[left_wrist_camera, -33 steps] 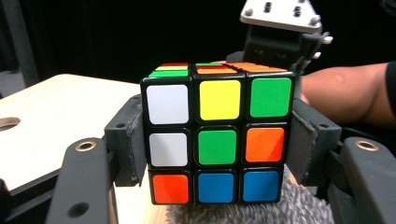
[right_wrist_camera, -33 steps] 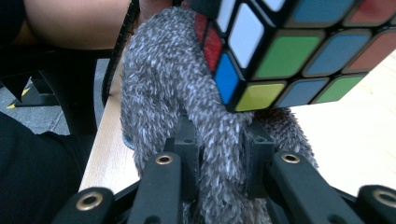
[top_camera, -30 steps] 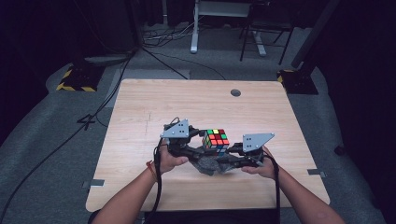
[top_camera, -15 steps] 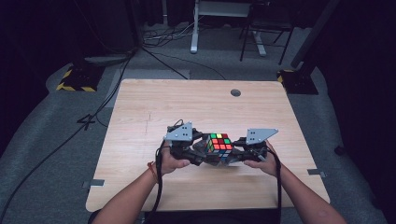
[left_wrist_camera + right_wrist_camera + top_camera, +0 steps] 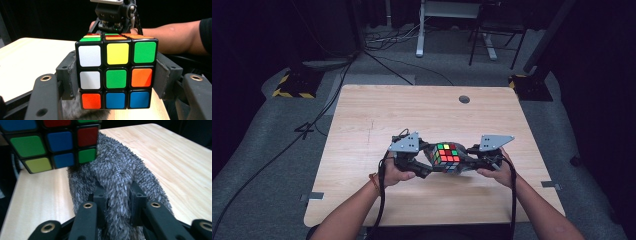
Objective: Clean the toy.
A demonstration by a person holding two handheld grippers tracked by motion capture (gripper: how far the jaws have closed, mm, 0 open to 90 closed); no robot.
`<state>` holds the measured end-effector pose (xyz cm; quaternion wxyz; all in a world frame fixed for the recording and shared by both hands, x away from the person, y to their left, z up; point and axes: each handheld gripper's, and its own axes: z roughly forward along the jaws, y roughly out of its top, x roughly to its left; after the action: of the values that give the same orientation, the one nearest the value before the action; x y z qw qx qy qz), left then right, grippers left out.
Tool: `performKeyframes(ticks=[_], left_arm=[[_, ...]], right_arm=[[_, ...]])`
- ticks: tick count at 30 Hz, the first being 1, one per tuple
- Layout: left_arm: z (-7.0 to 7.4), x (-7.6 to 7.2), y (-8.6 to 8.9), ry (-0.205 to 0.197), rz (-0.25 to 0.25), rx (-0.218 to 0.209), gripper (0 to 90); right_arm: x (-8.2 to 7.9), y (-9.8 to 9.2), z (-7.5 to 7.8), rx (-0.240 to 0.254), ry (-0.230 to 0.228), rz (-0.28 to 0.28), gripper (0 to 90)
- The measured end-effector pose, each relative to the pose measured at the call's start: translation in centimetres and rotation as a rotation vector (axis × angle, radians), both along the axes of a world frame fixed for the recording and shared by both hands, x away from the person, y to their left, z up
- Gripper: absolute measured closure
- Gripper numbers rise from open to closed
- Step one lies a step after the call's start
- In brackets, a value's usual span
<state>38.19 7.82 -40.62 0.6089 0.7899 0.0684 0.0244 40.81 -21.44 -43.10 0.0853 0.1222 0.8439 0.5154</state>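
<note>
Left gripper [image 5: 116, 82] is clamped on the puzzle cube [image 5: 116, 75], table centre toward 6 o'clock; right gripper [image 5: 117, 205] pinches the fuzzy grey cloth [image 5: 117, 177] under it. Wiping too hard could probably twist a layer or pop the cube loose

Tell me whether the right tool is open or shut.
Shut. In the right gripper view the right tool pinches a bunched fold of the grey fuzzy cloth between its jaws, under the cube.
</note>
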Motion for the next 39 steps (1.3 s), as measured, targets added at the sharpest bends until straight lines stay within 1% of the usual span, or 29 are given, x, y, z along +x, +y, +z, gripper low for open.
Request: performKeyframes(ticks=[4,5,6,9,11,12,14,15,19,20,22,24,27,28,30,32,33,36,37,39], left_arm=[[-0.1,0.1,0.1,-0.003,0.013,0.016,34.0],[-0.2,0.2,0.1,-0.008,0.016,0.020,34.0],[-0.2,0.2,0.2,-0.003,0.022,0.024,34.0],[-0.3,0.4,0.3,-0.007,0.039,0.036,34.0],[-0.4,0.5,0.3,-0.003,0.047,0.046,34.0],[-0.5,0.5,0.3,-0.010,0.055,0.056,34.0],[-0.7,0.6,0.4,-0.007,0.061,0.069,34.0],[-0.7,0.7,0.4,-0.006,0.065,0.071,34.0],[-0.9,0.9,0.6,0.003,0.068,0.072,34.0],[-0.9,0.9,0.7,0.006,0.069,0.070,34.0],[-0.9,0.9,0.8,0.000,0.073,0.075,34.0],[-0.9,0.9,1.0,-0.001,0.073,0.068,34.0],[-0.8,0.8,1.3,-0.001,0.082,0.070,34.0],[-0.8,0.9,1.5,-0.001,0.085,0.074,34.0],[-0.9,0.8,1.8,-0.002,0.096,0.087,34.0],[-1.1,0.9,2.3,0.004,0.109,0.104,34.0],[-1.2,0.9,2.4,0.009,0.114,0.114,34.0],[-1.7,0.9,2.6,0.018,0.124,0.129,34.0],[-1.8,0.9,2.6,0.016,0.126,0.134,34.0],[-1.9,0.8,2.3,0.014,0.118,0.149,34.0]], right_arm=[[0.5,-1.1,0.3,0.013,0.003,-0.043,73.2],[0.6,-1.5,0.3,0.024,0.011,-0.047,73.2],[0.7,-1.7,0.4,0.031,0.013,-0.051,73.2],[0.7,-2.2,0.6,0.024,0.010,-0.057,73.1],[0.5,-2.3,0.8,0.024,0.003,-0.056,73.1],[0.4,-2.3,0.9,0.028,0.003,-0.052,73.2],[0.3,-2.3,1.3,0.023,-0.012,-0.056,73.1],[0.1,-2.4,1.5,0.025,-0.023,-0.062,73.1],[-0.1,-2.8,2.1,0.042,-0.037,-0.073,73.1],[-0.2,-3.0,2.2,0.039,-0.038,-0.074,73.1],[-0.2,-3.0,2.2,0.031,-0.038,-0.084,73.1],[-0.1,-3.1,2.1,0.016,-0.038,-0.089,73.1],[0.0,-3.4,2.0,0.009,-0.028,-0.096,73.0],[0.0,-3.4,2.0,-0.004,-0.029,-0.098,72.9],[0.1,-3.6,1.8,-0.047,-0.027,-0.104,72.7],[0.3,-3.7,1.4,-0.072,-0.015,-0.108,72.6],[0.4,-3.8,1.2,-0.076,-0.015,-0.110,72.7],[0.3,-3.8,1.4,-0.042,-0.009,-0.107,72.6],[0.1,-3.6,1.7,-0.028,-0.026,-0.101,72.6],[-0.3,-3.3,2.1,0.002,-0.037,-0.084,72.6]])
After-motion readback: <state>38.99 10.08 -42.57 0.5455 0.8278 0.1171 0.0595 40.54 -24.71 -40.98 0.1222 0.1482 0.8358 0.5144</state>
